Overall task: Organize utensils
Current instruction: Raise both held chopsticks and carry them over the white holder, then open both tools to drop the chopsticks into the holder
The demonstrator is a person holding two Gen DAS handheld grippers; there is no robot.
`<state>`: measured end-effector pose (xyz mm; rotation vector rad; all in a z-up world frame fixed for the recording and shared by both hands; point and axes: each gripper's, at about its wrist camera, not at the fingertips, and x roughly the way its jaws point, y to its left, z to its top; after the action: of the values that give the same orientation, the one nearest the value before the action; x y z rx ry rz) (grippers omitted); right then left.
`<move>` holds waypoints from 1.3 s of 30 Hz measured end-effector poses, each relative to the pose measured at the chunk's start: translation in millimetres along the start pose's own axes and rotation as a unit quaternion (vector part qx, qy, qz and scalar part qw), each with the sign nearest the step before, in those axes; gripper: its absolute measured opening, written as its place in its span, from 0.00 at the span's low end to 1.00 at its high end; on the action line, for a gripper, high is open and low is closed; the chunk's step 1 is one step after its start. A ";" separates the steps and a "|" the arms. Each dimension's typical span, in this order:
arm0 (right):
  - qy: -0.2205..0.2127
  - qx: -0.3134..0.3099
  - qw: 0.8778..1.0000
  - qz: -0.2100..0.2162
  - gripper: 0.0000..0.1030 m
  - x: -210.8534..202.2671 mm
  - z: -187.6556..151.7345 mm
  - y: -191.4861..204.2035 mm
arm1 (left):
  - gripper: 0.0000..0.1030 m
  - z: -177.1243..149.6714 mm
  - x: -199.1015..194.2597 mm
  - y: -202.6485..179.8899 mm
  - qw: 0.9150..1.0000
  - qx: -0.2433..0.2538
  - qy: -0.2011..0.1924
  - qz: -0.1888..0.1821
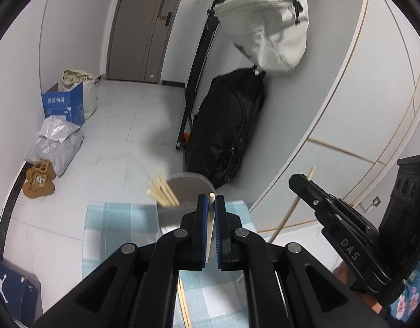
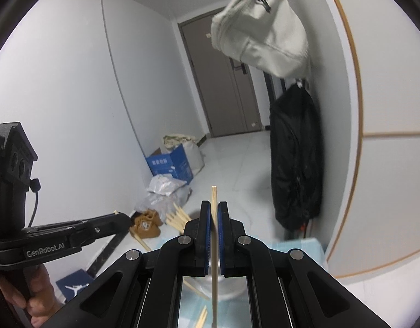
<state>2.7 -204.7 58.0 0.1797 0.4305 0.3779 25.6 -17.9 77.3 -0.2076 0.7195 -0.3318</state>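
Chopsticks: one held in each hand's gripper, left gripper (image 1: 211,205) and right gripper (image 2: 214,213), jaws narrow and clamped on a stick. Grey holder cup (image 1: 188,184), on the counter just beyond, contains several. Step: carrying. Next: tip sticks upright over cup, release.

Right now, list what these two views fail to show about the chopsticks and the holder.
- Holder: its base, left wrist view, hidden behind the left gripper.
- Holder, right wrist view: mostly hidden behind the right gripper.
- Left chopstick: lower end hidden by the gripper body.
- Loose chopsticks on the cloth: cut off by the bottom edge, count unclear.
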 end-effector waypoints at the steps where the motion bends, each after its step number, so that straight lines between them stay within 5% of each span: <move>1: -0.003 -0.004 1.000 0.000 0.04 1.6 5.2 1.8 | 0.01 5.8 -1.6 0.0 1.000 0.001 -0.004 -0.001; 19: -0.024 -0.057 0.998 0.002 0.04 63.1 85.0 34.2 | 0.01 65.1 23.0 38.2 0.998 -0.054 -0.008 -0.020; 29: -0.024 -0.042 0.999 0.003 0.04 102.8 78.1 30.6 | 0.01 65.3 42.9 67.3 0.995 -0.101 -0.014 -0.019; 39: -0.030 -0.107 0.994 0.005 0.04 129.7 49.2 41.4 | 0.01 58.8 65.6 82.1 0.993 -0.119 -0.001 -0.025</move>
<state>120.1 -120.3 64.0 -0.0152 0.3280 0.4238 129.9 38.5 56.2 -0.4527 0.7533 -0.2924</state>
